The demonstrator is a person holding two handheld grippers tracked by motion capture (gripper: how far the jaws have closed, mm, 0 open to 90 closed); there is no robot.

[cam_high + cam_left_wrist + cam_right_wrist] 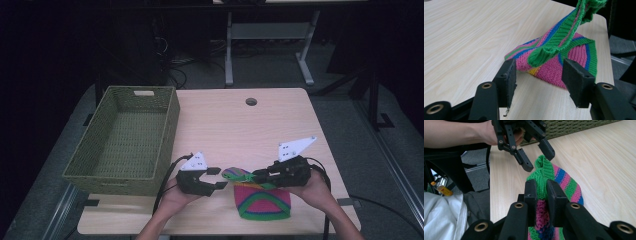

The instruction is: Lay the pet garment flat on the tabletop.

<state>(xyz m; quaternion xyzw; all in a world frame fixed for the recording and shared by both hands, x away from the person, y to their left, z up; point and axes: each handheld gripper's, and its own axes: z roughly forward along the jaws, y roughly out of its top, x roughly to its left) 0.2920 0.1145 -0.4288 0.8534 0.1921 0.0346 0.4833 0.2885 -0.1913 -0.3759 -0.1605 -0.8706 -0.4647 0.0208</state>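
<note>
Knitted striped hat [263, 201] lifted by green rim, right tongs [541, 192] clamped on it; left tongs [537, 80] apart, just beside.

text: none legible | labels: none legible | brands: none made out | numbers: none read | checked: woven basket [125, 140], striped knit hat [262, 200] (stripes, no lettering), table [240, 125]

A knitted hat [263, 201], pink with green, blue and yellow stripes, is lying near the desk's [240, 125] front edge, its green ribbed cuff being lifted off the surface.
</note>
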